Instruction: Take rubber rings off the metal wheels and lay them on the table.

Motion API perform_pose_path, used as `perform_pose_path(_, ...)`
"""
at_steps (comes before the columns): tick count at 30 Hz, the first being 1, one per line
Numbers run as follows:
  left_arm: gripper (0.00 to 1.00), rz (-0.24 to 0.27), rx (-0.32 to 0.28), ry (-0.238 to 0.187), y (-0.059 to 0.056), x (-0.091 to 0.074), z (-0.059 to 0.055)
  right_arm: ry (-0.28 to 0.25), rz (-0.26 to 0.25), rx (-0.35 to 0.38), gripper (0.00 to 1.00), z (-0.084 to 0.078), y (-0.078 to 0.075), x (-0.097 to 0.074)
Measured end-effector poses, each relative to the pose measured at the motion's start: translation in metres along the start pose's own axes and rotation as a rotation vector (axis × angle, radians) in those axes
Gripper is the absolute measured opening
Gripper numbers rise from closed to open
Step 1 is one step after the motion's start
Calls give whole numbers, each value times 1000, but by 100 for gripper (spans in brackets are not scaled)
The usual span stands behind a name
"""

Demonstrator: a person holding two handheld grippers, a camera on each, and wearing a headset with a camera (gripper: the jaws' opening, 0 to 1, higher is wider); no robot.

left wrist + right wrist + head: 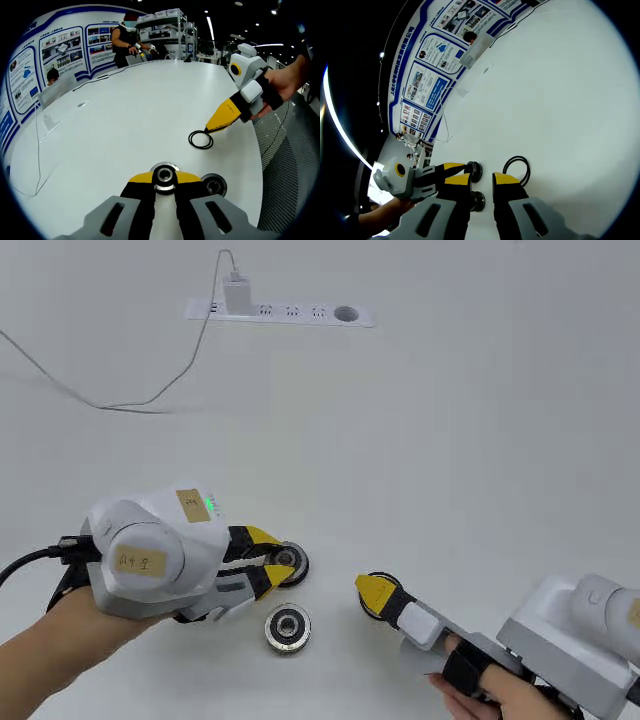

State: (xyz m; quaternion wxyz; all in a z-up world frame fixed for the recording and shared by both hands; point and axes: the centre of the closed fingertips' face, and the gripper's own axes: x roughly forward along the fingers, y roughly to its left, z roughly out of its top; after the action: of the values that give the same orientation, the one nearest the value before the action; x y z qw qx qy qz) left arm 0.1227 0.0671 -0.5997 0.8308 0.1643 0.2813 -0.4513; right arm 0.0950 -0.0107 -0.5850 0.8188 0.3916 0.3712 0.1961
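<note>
— Where is the ring?

— A thin black rubber ring [201, 139] lies flat on the white table [450, 440], toward the edge nearest the person. It is off to the right of both wheels.

— And the right gripper [375, 590]?

— It hangs low over that ring, and one yellow tip touches the ring's rim. In the right gripper view its fingers [505, 180] stand a narrow gap apart with nothing between them. The ring sits just outside the right-hand finger.

— What does the left gripper [270, 558] have?

— Its yellow-tipped black fingers [142, 177] are closed on a round metal wheel [288, 562], one on either side. The wheel rests on the table, also near the person's edge. Whether a ring sits on that wheel, the pictures do not settle.

— Is there another wheel?

— Yes, a second metal wheel [287, 627] lies flat just beside the held one, nearer the person. Neither gripper touches it. Its outer rim looks dark in the left gripper view.

— Anything further back?

— A white power strip [280, 312] lies toward the far edge with a white plug [238, 295] in it. A thin grey cable [150, 400] trails from the plug to the left. In the left gripper view a person [127, 40] stands beyond the far edge of the table.
</note>
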Motion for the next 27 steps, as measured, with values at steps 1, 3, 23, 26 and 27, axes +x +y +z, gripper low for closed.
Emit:
perform_pose_path(1,15,-1,0,-1,0,0,0,0,1,2,17,0,0,0)
perform_pose_path(3,14,-3,1,0,-1,0,0,0,3,7,17,0,0,0)
perform_pose_path(23,13,-22,46,0,1,0,-2,5,120,-21,34,-5,35,31)
perform_pose_path(26,13,-33,55,2,1,0,-2,13,135,-34,40,-7,39,38)
perform_pose_path(27,13,-35,54,2,1,0,-2,17,139,-37,43,-7,41,40)
